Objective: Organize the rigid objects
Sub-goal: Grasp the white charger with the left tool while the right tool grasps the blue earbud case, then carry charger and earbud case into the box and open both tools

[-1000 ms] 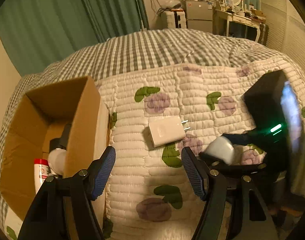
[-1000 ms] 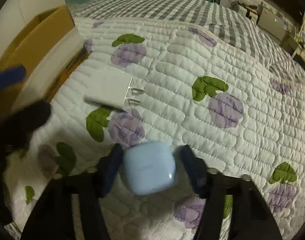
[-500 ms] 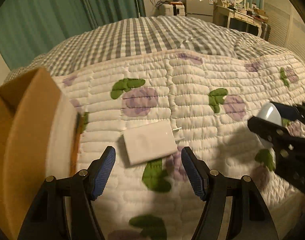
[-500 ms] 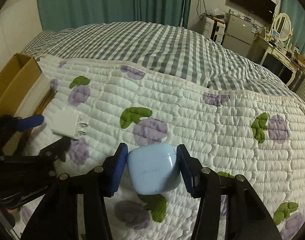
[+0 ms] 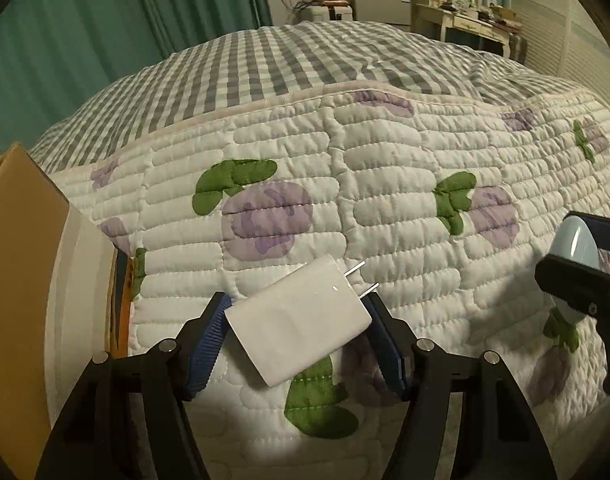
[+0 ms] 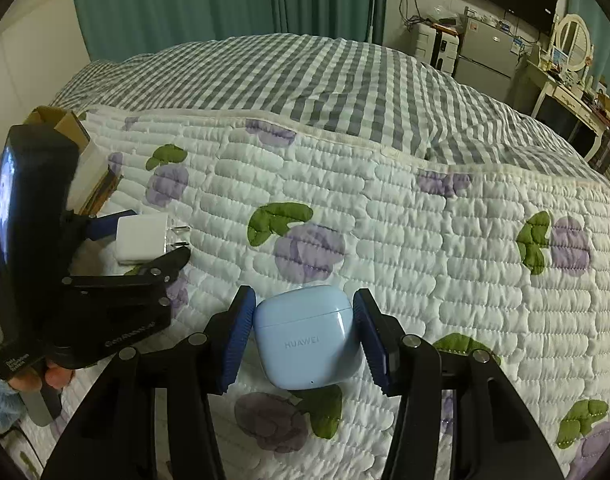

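My left gripper is shut on a white wall charger, whose two metal prongs point right; it is tilted just above the quilt. The charger also shows in the right wrist view, between the left gripper's fingers. My right gripper is shut on a light blue earbuds case marked HUAWEI, held above the quilt. The case shows at the right edge of the left wrist view.
A cardboard box stands at the left edge of the bed, with a white flap beside it. The floral quilt lies over a grey checked bedspread. Furniture and a fridge stand along the far wall.
My left gripper moved forward from beside the box and closed on the charger, lifting it slightly. The right gripper rose with the earbuds case in it.
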Demonstrator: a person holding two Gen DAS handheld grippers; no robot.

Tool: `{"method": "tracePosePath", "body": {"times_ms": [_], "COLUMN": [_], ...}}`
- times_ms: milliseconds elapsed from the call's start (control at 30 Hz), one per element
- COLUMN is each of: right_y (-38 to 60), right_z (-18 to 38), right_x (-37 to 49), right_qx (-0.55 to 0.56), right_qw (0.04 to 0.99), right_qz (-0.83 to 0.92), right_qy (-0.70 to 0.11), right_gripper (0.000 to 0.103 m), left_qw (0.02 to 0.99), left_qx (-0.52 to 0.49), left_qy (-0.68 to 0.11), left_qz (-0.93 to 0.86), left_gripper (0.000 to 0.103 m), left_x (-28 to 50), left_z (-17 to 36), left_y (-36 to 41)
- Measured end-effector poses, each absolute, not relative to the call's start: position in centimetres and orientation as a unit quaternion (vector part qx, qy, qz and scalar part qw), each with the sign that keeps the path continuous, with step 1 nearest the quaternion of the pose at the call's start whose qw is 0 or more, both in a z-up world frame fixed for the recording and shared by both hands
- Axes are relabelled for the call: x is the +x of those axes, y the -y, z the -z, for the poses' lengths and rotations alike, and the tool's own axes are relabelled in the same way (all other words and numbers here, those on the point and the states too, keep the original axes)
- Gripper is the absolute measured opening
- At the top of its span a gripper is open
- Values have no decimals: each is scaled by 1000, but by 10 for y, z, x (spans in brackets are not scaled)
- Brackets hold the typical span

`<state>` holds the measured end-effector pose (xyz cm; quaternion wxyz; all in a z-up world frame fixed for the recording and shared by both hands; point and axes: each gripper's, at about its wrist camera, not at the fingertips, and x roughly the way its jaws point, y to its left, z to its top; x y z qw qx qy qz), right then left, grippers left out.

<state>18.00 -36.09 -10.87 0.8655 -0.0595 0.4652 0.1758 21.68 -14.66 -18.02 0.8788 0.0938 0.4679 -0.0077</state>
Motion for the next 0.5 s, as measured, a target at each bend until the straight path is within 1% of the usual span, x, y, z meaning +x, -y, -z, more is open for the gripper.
{"method": "tracePosePath", "body": {"times_ms": [267,500], "right_y": [369,363], "right_z": [111,94], "right_x": [165,138], "right_qx": [-53,-68], "right_qw": [873,882], "right_qz": [-154,-146], "right_qy": [-459,-444], "right_gripper": [51,51], "left_qw": [880,894], "left_qx": [97,84], "left_qy": [-465,-440], "left_qz": [22,24], "left_gripper": [65,65], "left_x": [193,156], "left_z": [162,126], "left_y": [148,139]}}
